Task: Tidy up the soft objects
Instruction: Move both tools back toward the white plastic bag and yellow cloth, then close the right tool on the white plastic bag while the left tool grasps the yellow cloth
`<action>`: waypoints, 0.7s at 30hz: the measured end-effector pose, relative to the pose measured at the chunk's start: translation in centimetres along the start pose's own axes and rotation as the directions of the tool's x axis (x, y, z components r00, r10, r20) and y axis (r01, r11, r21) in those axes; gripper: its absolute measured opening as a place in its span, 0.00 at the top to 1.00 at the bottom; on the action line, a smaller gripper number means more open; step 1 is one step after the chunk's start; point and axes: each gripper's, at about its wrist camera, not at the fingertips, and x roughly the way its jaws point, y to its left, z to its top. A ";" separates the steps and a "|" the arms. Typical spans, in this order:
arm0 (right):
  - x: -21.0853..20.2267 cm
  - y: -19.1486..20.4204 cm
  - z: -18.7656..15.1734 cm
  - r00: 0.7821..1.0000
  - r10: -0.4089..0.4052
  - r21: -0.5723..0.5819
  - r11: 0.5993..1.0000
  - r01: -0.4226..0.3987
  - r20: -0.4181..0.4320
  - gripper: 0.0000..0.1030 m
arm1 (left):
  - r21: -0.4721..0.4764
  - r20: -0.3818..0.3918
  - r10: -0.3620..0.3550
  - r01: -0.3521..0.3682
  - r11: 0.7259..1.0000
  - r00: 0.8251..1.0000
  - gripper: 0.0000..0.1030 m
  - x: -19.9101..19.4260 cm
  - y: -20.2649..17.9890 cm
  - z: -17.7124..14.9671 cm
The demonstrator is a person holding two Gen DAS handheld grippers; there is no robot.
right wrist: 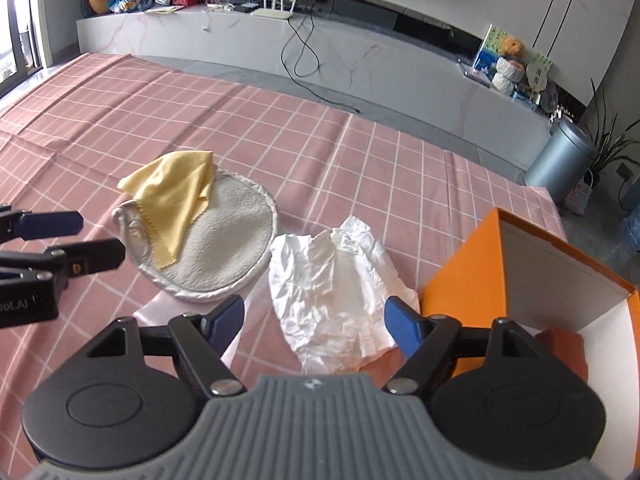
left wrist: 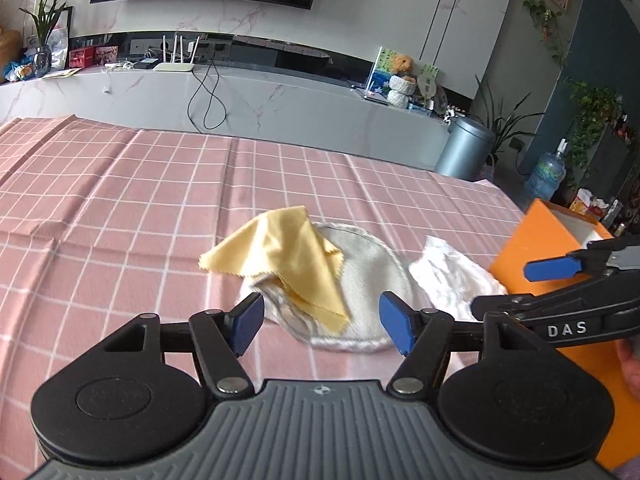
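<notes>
A yellow cloth (left wrist: 288,256) (right wrist: 172,204) lies draped over a round white pad (left wrist: 368,280) (right wrist: 224,252) on the pink checked tablecloth (left wrist: 120,208). A crumpled white cloth (left wrist: 452,280) (right wrist: 332,300) lies to the right of the pad, beside an orange box (left wrist: 536,252) (right wrist: 464,272). My left gripper (left wrist: 322,320) hangs open just in front of the yellow cloth and pad, nothing between its blue pads. My right gripper (right wrist: 316,324) is open over the near part of the white cloth, its pads not pressing it. Each gripper shows at the edge of the other's view.
The orange box has white inner walls and a reddish soft item (right wrist: 564,344) inside at the bottom. Beyond the table's far edge run a long marble cabinet (left wrist: 280,96), a grey bin (left wrist: 464,148) and plants. A person's hand (left wrist: 630,360) shows at the right edge.
</notes>
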 end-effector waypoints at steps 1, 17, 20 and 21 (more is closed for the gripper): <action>0.6 -0.2 0.3 1.000 -0.001 0.006 1.000 0.001 -0.011 0.26 | -0.002 -0.009 0.006 -0.006 1.000 1.000 0.24 0.6 0.3 0.3; 6.2 -1.0 0.9 0.986 0.089 0.160 0.985 -0.066 -0.142 0.74 | 0.020 -0.084 0.092 -0.091 0.996 0.992 0.74 3.8 0.7 0.0; 5.6 -0.3 0.5 0.983 0.116 0.148 0.984 -0.095 -0.139 0.78 | 0.012 -0.100 0.089 -0.089 0.996 0.991 0.75 2.7 0.4 -0.8; 5.3 -0.1 0.3 0.982 0.127 0.148 0.983 -0.106 -0.140 0.78 | 0.010 -0.106 0.090 -0.090 0.996 0.990 0.75 2.2 0.3 -1.2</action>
